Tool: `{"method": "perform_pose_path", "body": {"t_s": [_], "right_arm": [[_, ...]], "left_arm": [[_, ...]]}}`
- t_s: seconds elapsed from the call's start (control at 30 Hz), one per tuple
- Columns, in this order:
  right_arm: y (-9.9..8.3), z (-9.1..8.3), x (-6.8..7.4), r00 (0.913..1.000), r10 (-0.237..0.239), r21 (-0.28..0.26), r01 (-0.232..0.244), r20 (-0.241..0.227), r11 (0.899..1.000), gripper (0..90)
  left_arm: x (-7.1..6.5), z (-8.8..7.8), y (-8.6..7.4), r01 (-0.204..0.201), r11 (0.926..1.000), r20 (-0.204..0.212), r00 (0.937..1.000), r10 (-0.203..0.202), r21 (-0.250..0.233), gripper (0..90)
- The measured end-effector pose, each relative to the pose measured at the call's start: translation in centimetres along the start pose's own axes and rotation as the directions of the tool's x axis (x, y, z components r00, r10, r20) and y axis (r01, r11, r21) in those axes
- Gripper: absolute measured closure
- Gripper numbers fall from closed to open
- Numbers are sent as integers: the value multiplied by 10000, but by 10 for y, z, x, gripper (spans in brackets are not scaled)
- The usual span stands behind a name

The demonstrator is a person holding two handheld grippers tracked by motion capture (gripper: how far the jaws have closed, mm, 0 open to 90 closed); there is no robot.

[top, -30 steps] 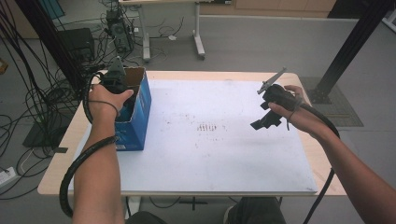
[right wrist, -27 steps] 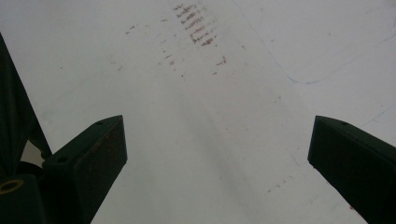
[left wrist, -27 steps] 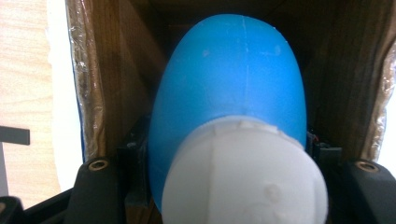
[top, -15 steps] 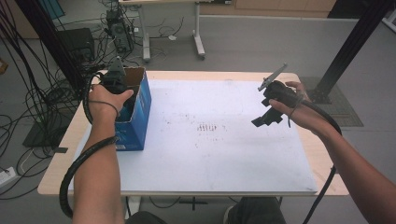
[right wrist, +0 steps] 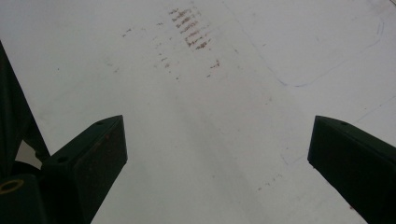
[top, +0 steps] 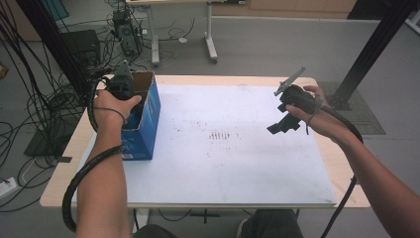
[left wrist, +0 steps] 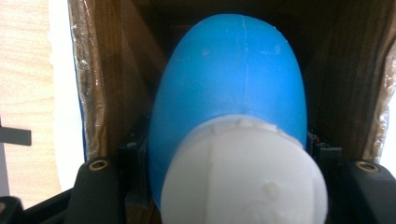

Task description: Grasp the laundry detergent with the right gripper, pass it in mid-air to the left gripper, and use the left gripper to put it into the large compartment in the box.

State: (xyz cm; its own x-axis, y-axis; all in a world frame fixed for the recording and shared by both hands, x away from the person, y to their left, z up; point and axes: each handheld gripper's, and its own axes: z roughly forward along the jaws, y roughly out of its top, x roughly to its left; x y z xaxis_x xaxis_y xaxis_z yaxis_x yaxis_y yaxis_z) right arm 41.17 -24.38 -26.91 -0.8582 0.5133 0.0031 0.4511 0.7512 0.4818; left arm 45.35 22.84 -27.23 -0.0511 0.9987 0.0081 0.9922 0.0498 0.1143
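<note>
Blue bottle [left wrist: 229, 79], smooth, white-capped, clamped in left tongs [left wrist: 229, 163], right tongs [right wrist: 217, 140] spread wide.

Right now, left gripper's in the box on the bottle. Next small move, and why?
Probably lift the left gripper straight up. Its jaws are shut on the blue bottle, which sits between the box walls. The right gripper hangs open over the table.

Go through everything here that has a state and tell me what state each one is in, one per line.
blue box: upright on the table, top open.
blue bottle: white cap on, inside the box, gripped.
left gripper: reaching into the box, shut on the bottle.
right gripper: open, empty, held above the white mat.
</note>
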Motion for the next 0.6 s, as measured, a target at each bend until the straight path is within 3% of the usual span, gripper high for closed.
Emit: {"method": "perform_pose_path", "body": {"t_s": [0.6], "right_arm": [[1, -5, -1, 10000, -29, -75, 29, 92, 10000, 46]], "left_arm": [[-1, 0, 0, -27, 10000, -59, 10000, 27, 7, 362]]}}
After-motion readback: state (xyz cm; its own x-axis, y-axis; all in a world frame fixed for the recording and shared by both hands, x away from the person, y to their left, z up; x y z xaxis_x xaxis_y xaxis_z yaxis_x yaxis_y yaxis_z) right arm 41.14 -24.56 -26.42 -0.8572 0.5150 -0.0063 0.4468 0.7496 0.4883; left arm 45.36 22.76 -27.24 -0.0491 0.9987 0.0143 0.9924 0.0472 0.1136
